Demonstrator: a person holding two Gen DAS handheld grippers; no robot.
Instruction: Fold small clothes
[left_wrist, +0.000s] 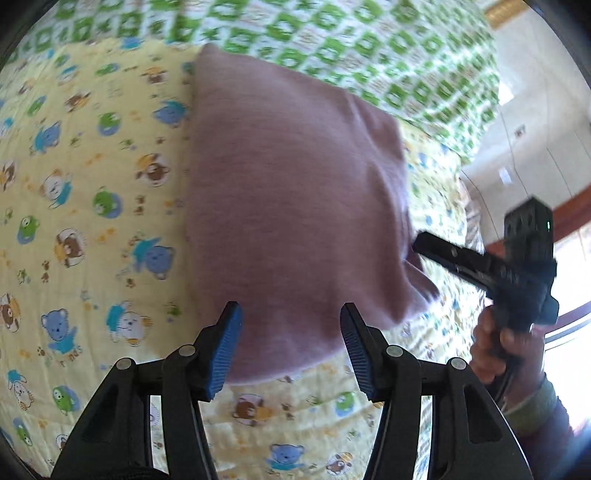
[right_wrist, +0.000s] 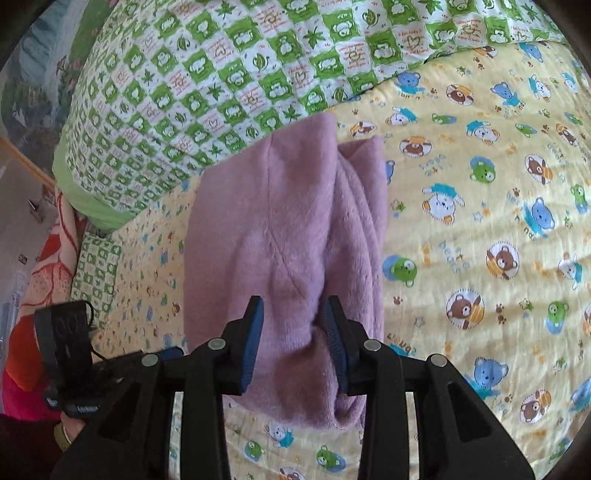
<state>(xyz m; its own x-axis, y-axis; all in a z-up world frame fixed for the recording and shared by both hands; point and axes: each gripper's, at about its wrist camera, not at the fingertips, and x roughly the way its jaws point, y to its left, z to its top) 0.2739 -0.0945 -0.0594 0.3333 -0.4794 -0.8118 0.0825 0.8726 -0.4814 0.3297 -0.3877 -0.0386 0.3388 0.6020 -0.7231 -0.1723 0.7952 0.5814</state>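
Fingers (left_wrist: 227, 343) parted, both grippers angled over garment (left_wrist: 295, 192).

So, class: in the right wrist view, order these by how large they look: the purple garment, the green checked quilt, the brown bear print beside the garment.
1. green checked quilt
2. purple garment, somewhat nearer the camera
3. brown bear print

Yellow bear-print sheet (right_wrist: 480, 229); green checked quilt (right_wrist: 229, 85) beyond.
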